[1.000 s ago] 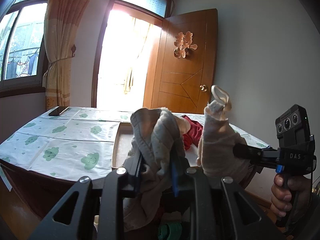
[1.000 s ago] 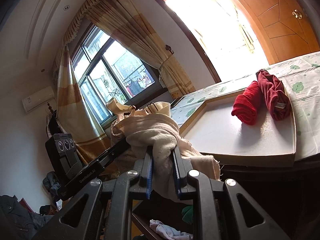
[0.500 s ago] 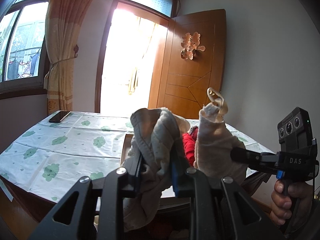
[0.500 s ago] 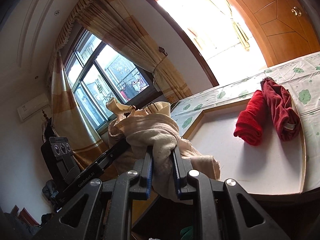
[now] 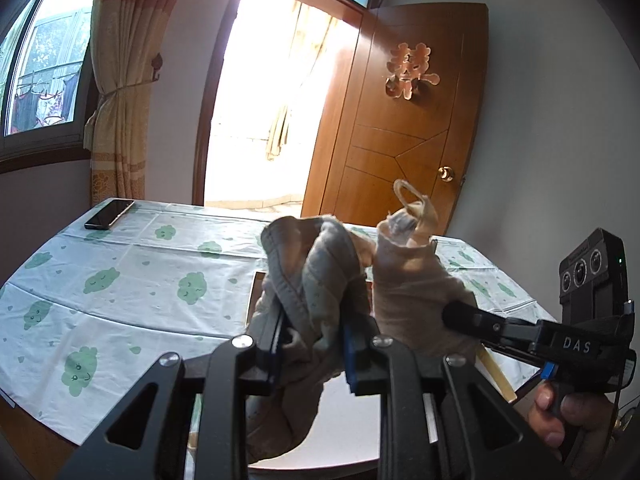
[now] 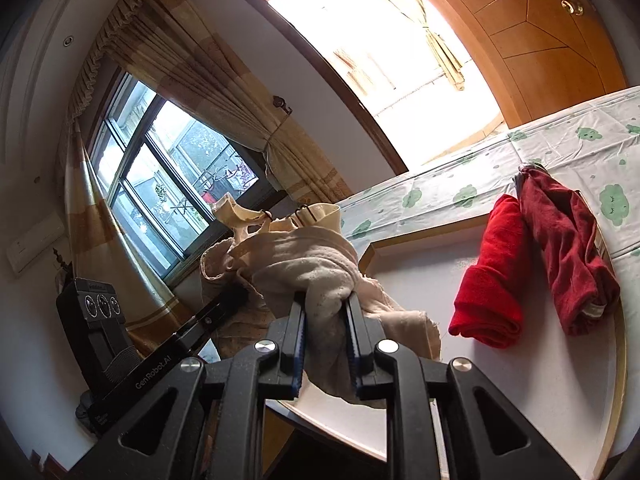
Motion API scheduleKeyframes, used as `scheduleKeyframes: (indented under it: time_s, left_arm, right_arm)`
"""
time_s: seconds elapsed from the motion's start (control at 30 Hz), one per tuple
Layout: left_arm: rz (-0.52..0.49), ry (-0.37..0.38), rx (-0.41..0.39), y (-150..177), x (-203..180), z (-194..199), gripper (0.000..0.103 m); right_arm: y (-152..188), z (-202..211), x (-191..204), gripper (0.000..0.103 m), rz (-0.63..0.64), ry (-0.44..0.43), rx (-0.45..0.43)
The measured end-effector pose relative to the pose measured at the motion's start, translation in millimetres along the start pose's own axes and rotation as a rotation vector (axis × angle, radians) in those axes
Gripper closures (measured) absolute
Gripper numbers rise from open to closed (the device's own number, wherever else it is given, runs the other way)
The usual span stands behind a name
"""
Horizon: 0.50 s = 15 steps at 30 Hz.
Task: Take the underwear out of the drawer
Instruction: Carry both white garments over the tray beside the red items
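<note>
Above the near edge of the table, the left claw [image 5: 310, 338] and right claw [image 6: 325, 330] each pinch the soft, light beige cotton underwear [image 6: 316, 276], which droops and seems best gripped on bunched folds.

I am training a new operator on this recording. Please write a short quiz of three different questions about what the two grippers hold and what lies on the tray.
1. True or false: the left gripper is open and holds nothing.
2. How many red garments lie on the white tray?
3. Multiple choice: the right gripper is
A. shut on the beige underwear
B. open above the tray
C. shut on the phone

Key:
1. False; it is shut on the same beige underwear.
2. Two: a bright red garment and a dark red garment, side by side.
3. A
</note>
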<state>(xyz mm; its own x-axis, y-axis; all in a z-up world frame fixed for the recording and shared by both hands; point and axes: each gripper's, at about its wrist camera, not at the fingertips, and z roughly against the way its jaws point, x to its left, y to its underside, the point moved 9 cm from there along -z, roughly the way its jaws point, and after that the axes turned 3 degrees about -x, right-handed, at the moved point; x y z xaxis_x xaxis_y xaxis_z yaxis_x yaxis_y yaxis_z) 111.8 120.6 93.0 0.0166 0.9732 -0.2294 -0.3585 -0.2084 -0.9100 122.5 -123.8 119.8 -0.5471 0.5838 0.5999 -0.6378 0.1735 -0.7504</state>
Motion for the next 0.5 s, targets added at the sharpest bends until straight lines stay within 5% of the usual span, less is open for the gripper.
scheduleKeyframes:
  time_s: [0.5]
  left_arm:
    - [0.174, -0.044, 0.099, -16.6, 21.0, -84.1, 0.081]
  right_arm:
    - [-30.9, -60.5, -36.1, 0.084, -0.089, 0.13, 0.039]
